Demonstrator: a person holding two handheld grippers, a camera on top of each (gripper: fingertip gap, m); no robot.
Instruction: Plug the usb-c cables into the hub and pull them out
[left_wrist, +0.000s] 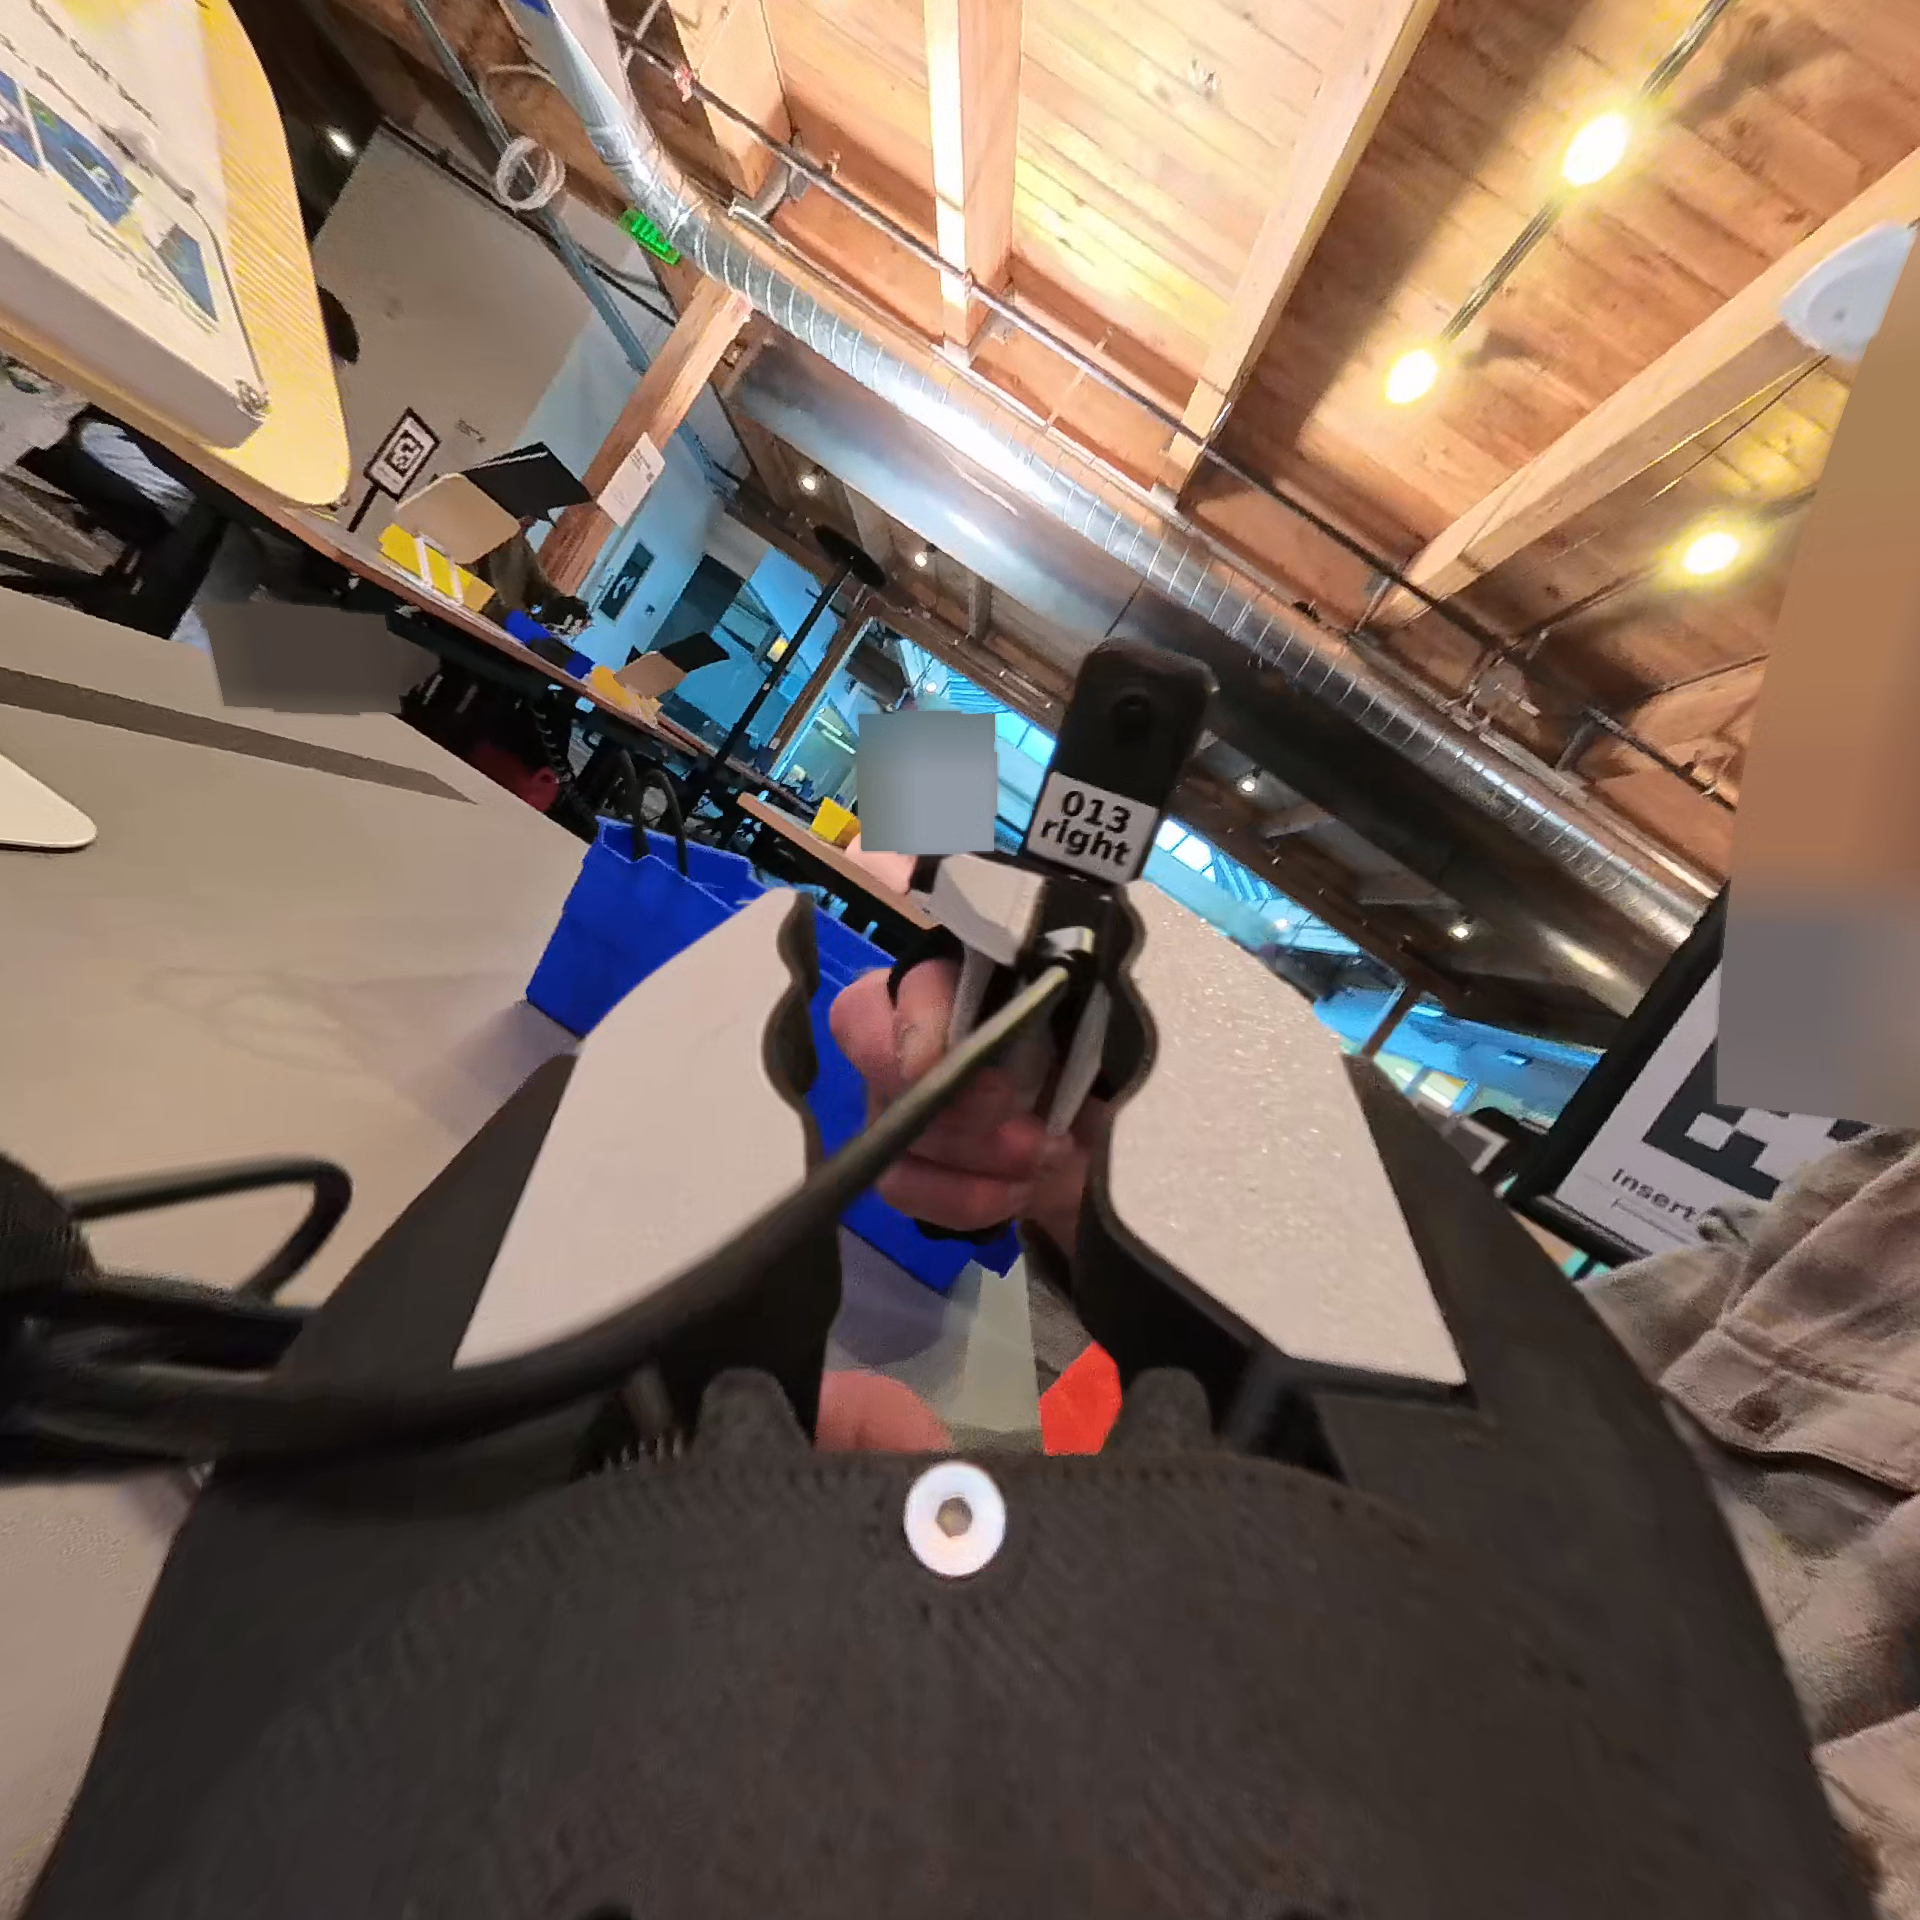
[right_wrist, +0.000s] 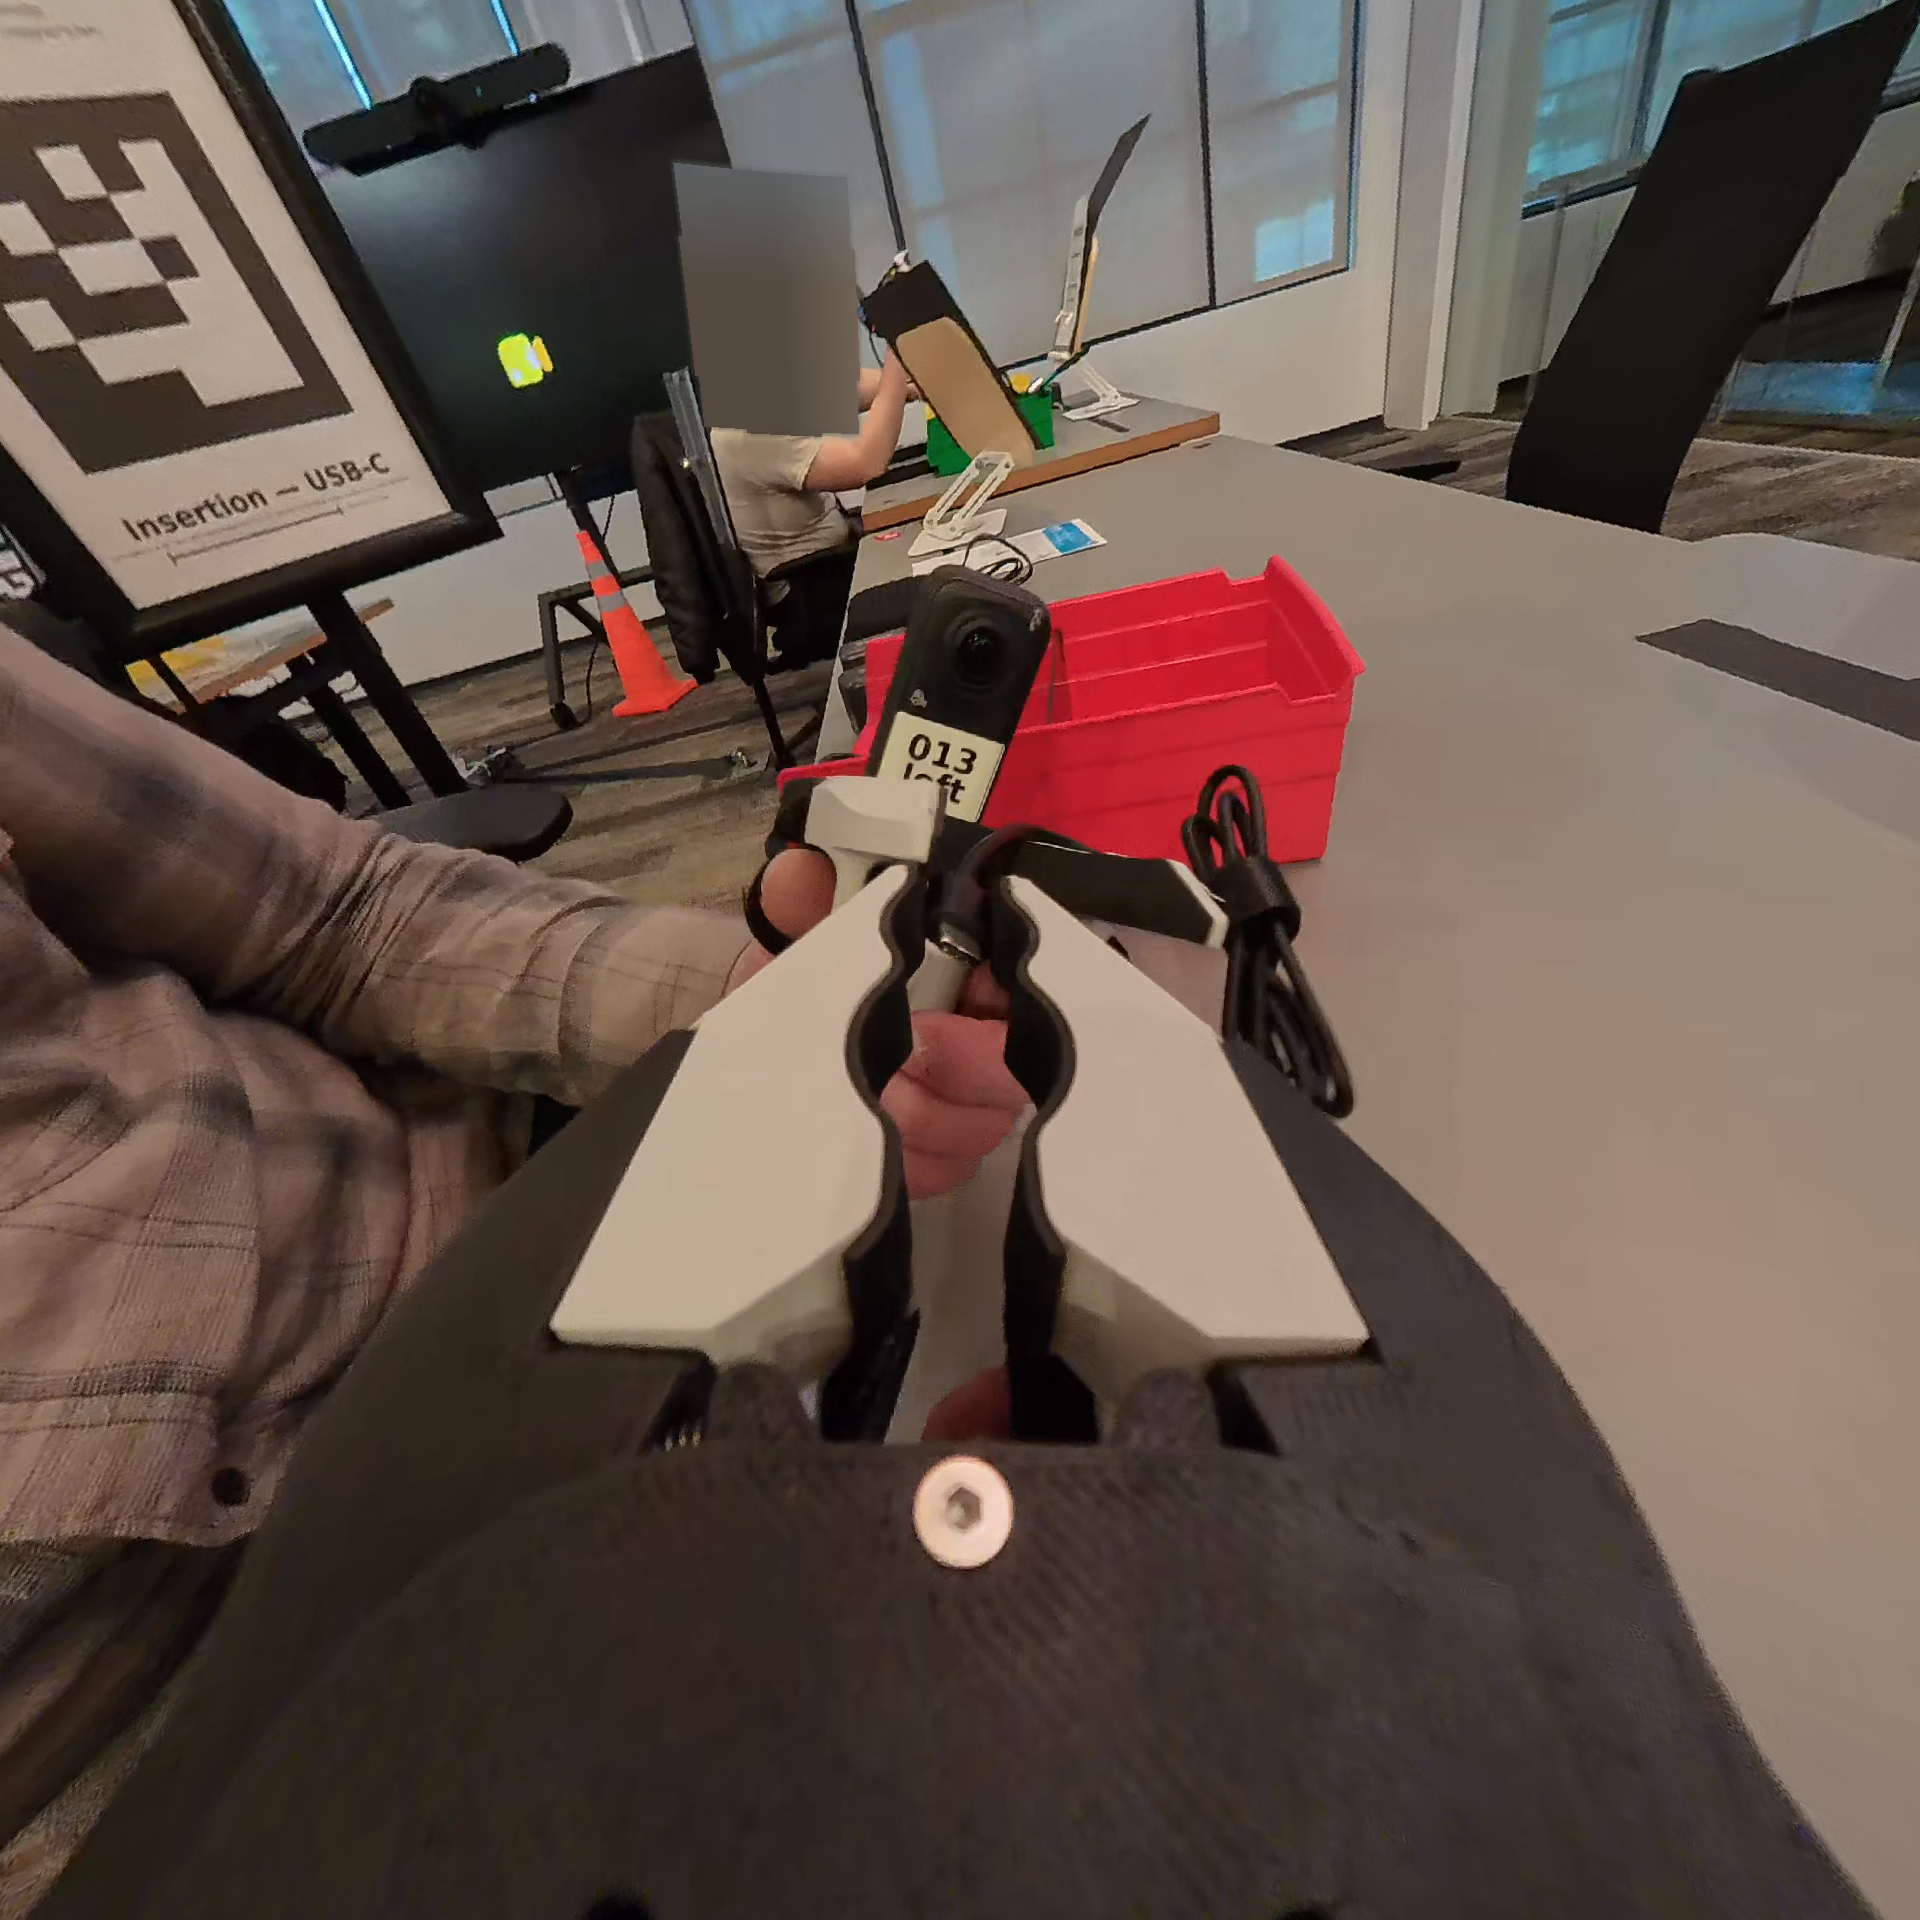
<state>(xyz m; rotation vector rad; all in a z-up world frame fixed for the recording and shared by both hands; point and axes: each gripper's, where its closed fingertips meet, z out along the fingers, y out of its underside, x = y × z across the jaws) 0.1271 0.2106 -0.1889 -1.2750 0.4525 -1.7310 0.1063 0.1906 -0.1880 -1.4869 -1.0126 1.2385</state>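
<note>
Both tongs face each other above the grey table. Right tongs are clenched on a cable plug, metal tip showing between the fingertips. Left tongs look parted, and a thin black cable runs through the gap toward the right tongs (can't tell if anything is pinched). A bundled black cable lies on the table just beside a red bin. Blue bin sits behind. Hub not identifiable.
</note>
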